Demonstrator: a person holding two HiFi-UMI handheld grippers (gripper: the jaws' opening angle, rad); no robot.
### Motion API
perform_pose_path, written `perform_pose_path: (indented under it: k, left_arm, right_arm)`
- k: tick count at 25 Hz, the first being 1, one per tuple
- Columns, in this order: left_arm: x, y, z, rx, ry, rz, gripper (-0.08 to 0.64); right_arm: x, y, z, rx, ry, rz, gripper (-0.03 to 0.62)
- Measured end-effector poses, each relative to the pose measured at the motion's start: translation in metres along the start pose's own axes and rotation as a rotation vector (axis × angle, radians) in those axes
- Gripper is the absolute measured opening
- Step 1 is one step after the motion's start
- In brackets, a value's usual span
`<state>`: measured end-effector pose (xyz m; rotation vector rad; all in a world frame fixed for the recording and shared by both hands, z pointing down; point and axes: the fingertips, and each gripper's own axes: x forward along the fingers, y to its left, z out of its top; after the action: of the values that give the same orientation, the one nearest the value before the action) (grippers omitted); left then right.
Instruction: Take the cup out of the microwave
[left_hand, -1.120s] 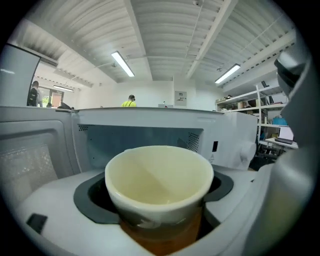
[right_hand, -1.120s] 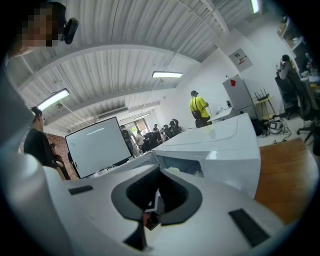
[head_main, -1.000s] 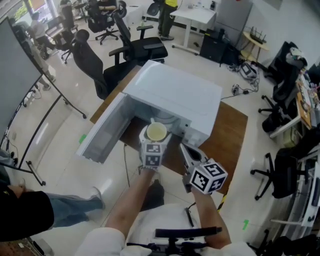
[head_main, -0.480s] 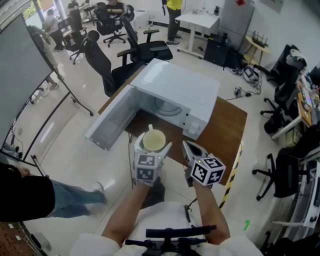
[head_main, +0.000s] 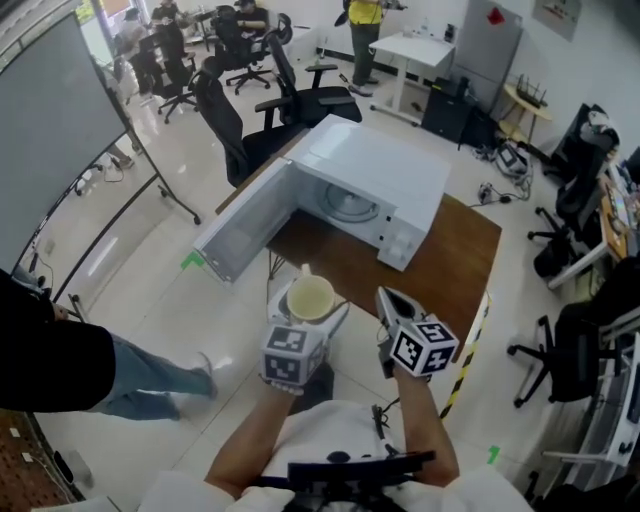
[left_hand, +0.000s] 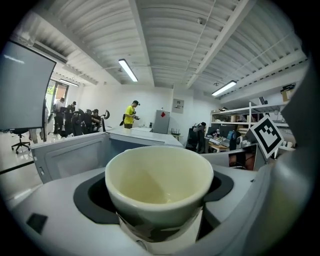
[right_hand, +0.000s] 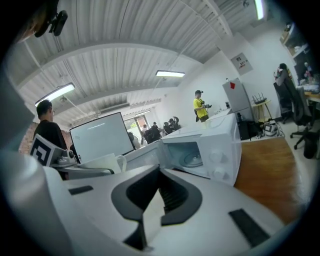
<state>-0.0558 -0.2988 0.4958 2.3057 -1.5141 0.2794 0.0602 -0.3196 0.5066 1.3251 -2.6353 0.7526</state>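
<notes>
A cream cup (head_main: 311, 295) with an empty inside sits upright between the jaws of my left gripper (head_main: 309, 306), which is shut on it. It hangs in the air, off the near edge of the wooden table (head_main: 455, 265). From the left gripper view the cup (left_hand: 160, 180) fills the middle, with the left gripper (left_hand: 160, 210) closed round its body. The white microwave (head_main: 375, 185) stands on the table with its door (head_main: 245, 225) swung open to the left and the glass turntable bare. My right gripper (head_main: 385, 296) is shut on nothing, beside the cup; the right gripper (right_hand: 152, 200) faces the microwave (right_hand: 205, 150).
Black office chairs (head_main: 245, 120) stand behind the microwave. A large screen on a stand (head_main: 60, 120) is at the left, and a person's dark sleeve (head_main: 45, 365) and leg are at the near left. Yellow-black tape (head_main: 465, 350) marks the table's right corner. Chairs and desks crowd the right side.
The left gripper has drawn the cup back from the microwave's mouth to beyond the table's near edge. The right gripper has drawn back alongside it, still shut.
</notes>
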Motion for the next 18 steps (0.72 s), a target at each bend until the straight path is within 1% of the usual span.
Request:
perform_pose_path:
  k: [4,9,13,18]
  left_arm:
    - [-0.017,-0.007,-0.017,-0.012,0.009,0.005,0.463]
    - [-0.025,-0.007,-0.022,-0.012,0.008,0.007,0.463]
    - [-0.029,-0.001,-0.021,-0.025,-0.003,0.011,0.463]
    - [-0.031,0.003,-0.012,-0.028,-0.014,0.016,0.463]
  right_arm:
    - [-0.013,0.013,-0.006,-0.031,0.002,0.011,0.012]
    - [-0.014,0.028,0.003,-0.058,-0.02,0.035,0.012]
    - [-0.01,0.041,0.001,-0.081,-0.004,0.058,0.011]
    - [-0.006,0.047,0.004,-0.104,0.004,0.063,0.011]
